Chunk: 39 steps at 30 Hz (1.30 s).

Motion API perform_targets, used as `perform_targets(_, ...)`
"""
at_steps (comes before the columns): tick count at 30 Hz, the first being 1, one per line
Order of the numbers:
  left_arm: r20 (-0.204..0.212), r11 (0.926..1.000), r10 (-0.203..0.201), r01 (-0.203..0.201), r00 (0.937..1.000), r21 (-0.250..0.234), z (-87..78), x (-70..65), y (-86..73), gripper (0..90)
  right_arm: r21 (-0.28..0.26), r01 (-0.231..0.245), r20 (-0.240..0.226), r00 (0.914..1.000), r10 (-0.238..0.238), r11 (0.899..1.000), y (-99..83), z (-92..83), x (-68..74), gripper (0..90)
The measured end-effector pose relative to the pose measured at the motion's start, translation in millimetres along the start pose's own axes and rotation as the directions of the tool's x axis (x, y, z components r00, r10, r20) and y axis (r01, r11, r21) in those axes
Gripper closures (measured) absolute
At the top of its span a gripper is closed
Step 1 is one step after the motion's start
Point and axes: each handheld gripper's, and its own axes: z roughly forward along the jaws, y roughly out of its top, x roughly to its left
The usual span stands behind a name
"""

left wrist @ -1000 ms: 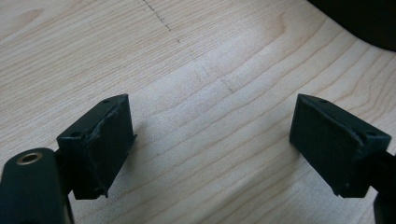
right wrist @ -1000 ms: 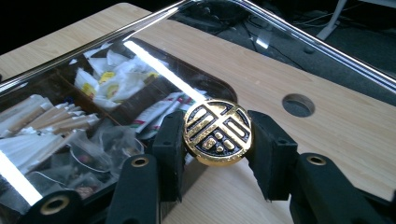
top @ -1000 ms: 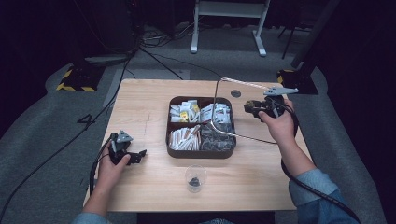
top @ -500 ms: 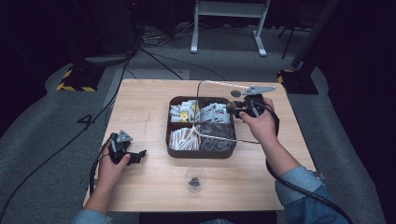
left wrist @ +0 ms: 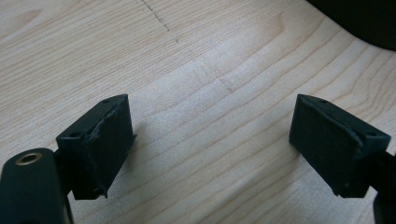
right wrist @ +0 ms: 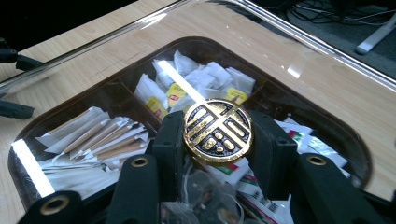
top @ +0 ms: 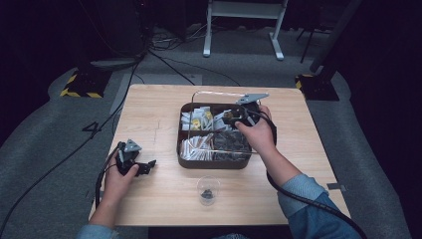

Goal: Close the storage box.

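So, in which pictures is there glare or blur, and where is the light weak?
High view: the table is lit, the floor around it dark. Right gripper view: bright glare streaks on the clear lid over the tray, whose gold knob is sharp between the right gripper pads. Left gripper view: soft jaw shadows on sharp wood grain, left gripper open.

Bright-lit table [top: 164,109] amid dark surroundings, glare streaks, perhaps slight softness.

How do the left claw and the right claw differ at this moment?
The left claw stands open with nothing between its jaws; the right claw is shut on the gold knob of a clear lid. The left claw sits low over bare table; the right claw is above the compartment tray. Both have black jaws.
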Motion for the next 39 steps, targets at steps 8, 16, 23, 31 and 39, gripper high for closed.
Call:
perform_targets(8,0.0,1.0,0.0,0.0,1.0,0.0,0.0,0.0,0.0,13.8,0.031,0.02,-0.001,0.9998,-0.02,0.999,1.1,20.9,8.8,58.6)
perform_targets(16,0.0,1.0,0.0,0.0,1.0,0.0,0.0,0.0,0.0,13.8,0.058,0.014,-0.003,0.9999,-0.014,0.998,-3.8,41.6,13.0,58.6)
perform_targets(23,0.0,1.0,0.0,0.0,1.0,0.0,0.0,0.0,0.0,13.8,0.079,0.024,-0.002,0.9997,-0.024,0.997,-8.4,53.7,17.9,58.5)
perform_targets(31,0.0,1.0,0.0,0.0,1.0,0.0,0.0,0.0,0.0,13.8,0.096,0.034,0.004,0.9994,-0.034,0.995,-13.3,59.0,18.8,58.5)
perform_targets(39,0.0,1.0,0.0,0.0,1.0,0.0,0.0,0.1,0.0,13.8,0.105,0.027,0.0,0.9996,-0.028,0.994,-17.0,62.7,19.4,58.5)
